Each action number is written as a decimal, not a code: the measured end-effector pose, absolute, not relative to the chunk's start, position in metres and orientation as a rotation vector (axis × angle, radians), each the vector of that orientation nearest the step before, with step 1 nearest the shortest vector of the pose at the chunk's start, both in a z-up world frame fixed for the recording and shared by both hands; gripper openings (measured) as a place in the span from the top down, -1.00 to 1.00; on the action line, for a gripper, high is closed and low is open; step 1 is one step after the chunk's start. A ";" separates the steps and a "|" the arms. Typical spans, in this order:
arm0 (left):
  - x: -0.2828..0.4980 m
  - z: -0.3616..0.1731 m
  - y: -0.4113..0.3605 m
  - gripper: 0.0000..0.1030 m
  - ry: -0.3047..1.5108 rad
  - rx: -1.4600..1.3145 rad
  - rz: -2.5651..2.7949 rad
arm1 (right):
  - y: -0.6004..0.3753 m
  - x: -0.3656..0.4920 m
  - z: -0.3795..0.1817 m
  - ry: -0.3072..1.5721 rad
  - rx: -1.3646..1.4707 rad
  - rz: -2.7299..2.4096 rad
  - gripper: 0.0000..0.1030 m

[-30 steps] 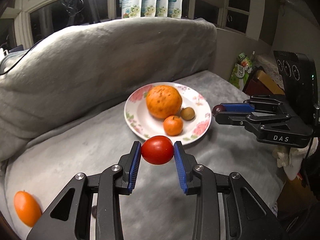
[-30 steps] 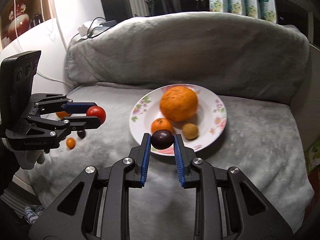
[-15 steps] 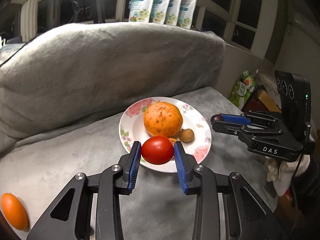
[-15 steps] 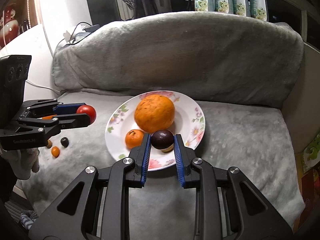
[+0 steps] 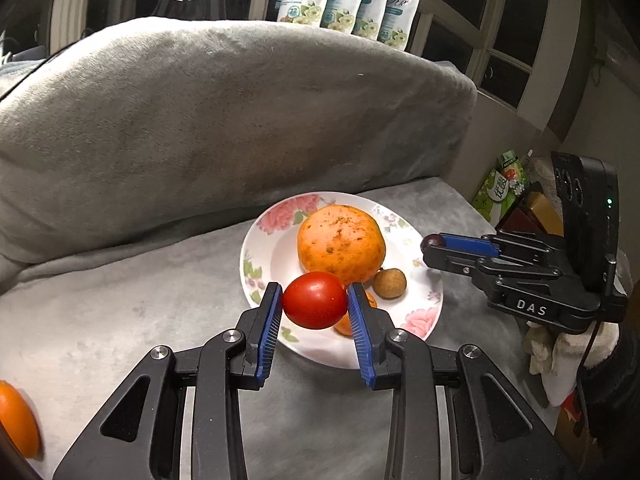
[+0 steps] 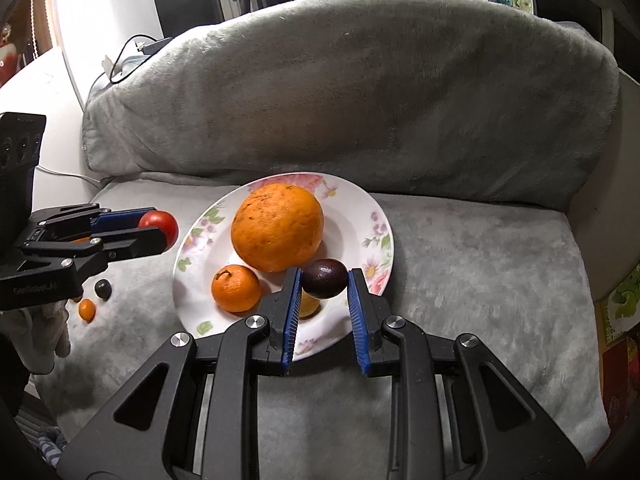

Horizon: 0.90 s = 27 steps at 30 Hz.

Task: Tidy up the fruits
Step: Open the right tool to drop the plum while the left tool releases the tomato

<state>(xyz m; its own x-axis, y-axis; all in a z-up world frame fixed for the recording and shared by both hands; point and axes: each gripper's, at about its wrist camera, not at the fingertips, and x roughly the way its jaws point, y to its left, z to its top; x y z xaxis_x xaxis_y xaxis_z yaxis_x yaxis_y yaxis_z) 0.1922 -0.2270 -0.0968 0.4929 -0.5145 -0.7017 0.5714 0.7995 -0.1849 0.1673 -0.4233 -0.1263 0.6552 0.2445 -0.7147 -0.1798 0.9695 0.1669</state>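
My left gripper (image 5: 315, 300) is shut on a red tomato (image 5: 315, 299) and holds it above the near rim of a floral plate (image 5: 264, 256). My right gripper (image 6: 323, 284) is shut on a dark purple fruit (image 6: 324, 279) above the plate (image 6: 360, 208). On the plate lie a large orange (image 6: 277, 227), a small mandarin (image 6: 235, 288) and a small brown fruit (image 5: 389, 283). In the right wrist view the left gripper (image 6: 160, 232) with the tomato (image 6: 160, 222) sits left of the plate. In the left wrist view the right gripper (image 5: 434, 246) sits at the plate's right edge.
The plate rests on a grey blanket-covered seat (image 6: 480, 264) with a cushion back (image 5: 200, 112). A dark small fruit (image 6: 103, 289) and a small orange fruit (image 6: 86, 309) lie left of the plate. An orange fruit (image 5: 16, 424) lies at the near left. Boxes (image 5: 532, 212) stand beyond the right edge.
Both grippers have moved forward toward the plate with their fruits. The tomato and the purple fruit now hang over the plate.
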 end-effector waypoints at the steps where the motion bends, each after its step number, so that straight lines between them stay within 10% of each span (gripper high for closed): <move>1: 0.193 -0.097 -0.228 0.38 0.825 0.077 -0.659 | -0.424 0.169 -0.127 0.824 0.087 0.241 0.52; 22: 0.192 -0.097 -0.236 0.37 0.824 0.104 -0.663 | -0.425 0.178 -0.132 0.832 0.071 0.233 0.50; 27: 0.193 -0.098 -0.235 0.35 0.825 0.107 -0.655 | -0.427 0.176 -0.128 0.810 0.070 0.218 -0.06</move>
